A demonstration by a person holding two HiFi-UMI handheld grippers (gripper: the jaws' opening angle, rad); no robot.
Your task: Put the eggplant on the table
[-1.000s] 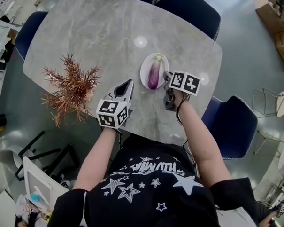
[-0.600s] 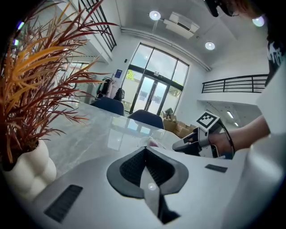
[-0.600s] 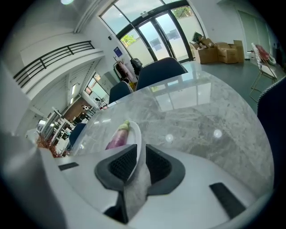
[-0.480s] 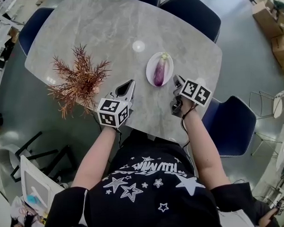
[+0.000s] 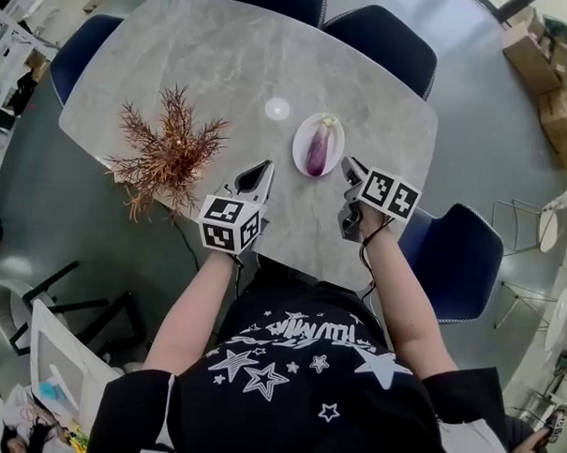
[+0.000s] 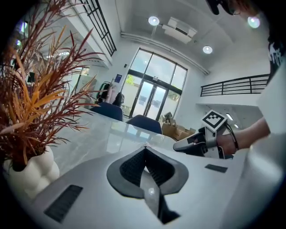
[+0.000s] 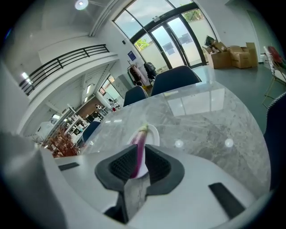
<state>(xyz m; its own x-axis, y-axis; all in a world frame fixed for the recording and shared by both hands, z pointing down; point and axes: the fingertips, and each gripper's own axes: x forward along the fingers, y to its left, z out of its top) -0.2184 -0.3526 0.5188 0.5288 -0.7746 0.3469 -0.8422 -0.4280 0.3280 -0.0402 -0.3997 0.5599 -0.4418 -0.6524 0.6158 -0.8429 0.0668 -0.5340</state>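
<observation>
While poised over table [image 5: 211, 64], just beside plate [image 5: 299, 153] bearing eggplant [image 5: 316, 149]: right gripper [image 5: 348, 163] jaws slightly apart, empty; left gripper [image 5: 261, 167] jaws pressed together.

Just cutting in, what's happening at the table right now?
A person stands at the marble table with a gripper in each hand. The eggplant lies on a white plate, not yet picked up. The right gripper sits just short of the plate, aimed at the eggplant, fingers slightly apart and gripping nothing. The left gripper is shut and empty near the potted plant.
</observation>
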